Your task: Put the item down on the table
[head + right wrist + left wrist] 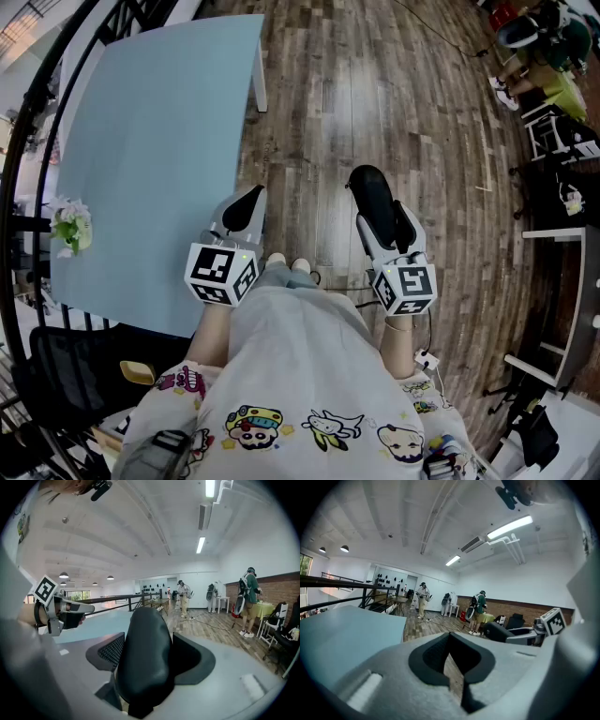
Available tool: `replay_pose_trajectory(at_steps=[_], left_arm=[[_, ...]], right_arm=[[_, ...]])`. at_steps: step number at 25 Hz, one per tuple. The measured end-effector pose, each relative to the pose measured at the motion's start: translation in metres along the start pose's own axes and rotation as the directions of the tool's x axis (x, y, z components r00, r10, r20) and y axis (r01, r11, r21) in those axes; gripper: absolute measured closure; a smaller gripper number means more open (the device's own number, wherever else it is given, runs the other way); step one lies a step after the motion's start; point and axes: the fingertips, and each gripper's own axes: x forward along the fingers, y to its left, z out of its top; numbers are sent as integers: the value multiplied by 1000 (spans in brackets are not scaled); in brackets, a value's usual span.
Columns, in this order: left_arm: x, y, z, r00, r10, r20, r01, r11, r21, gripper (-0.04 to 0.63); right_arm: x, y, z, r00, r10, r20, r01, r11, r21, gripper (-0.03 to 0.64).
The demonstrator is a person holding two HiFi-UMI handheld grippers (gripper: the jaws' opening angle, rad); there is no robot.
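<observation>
Currently the right tongs [382,217] are clenched on a dark, rounded, elongated item [368,192], which fills the gap between both pads in the right gripper view; the item hangs over the wooden floor [375,84] near the centre of the head view, to the right of the pale blue bench [150,141] and not touching it; the bench fills the upper left of that frame; the left tongs [246,208] are closed, tips meeting, with nothing between them, at the bench's right edge; a small bunch of white flowers [70,225] lies near the bench's left edge; a few people [478,606] stand far back in both gripper views.
</observation>
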Motion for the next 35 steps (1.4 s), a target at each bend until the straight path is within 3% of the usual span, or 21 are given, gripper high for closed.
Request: replay_pose_trajectory(at_steps=[15,22,31,35], left_arm=[[14,12,10,1000,14,9,-14,1000,12,598],[77,57,24,1000,-15,6,15,1000,-2,598],[160,105,69,998,-64,10,64,998,22,598],[180,125,81,998,-53,13,53,999,11,598]], right_arm=[[-2,-24,-5,998,-49,26,47,995,91,282],[64,-41,12,998,-57,4,57,995,79,282],[147,-76,69,995,-90,49,86,993,83,282],[179,-78,83,997,-68,31,65,994,91,282]])
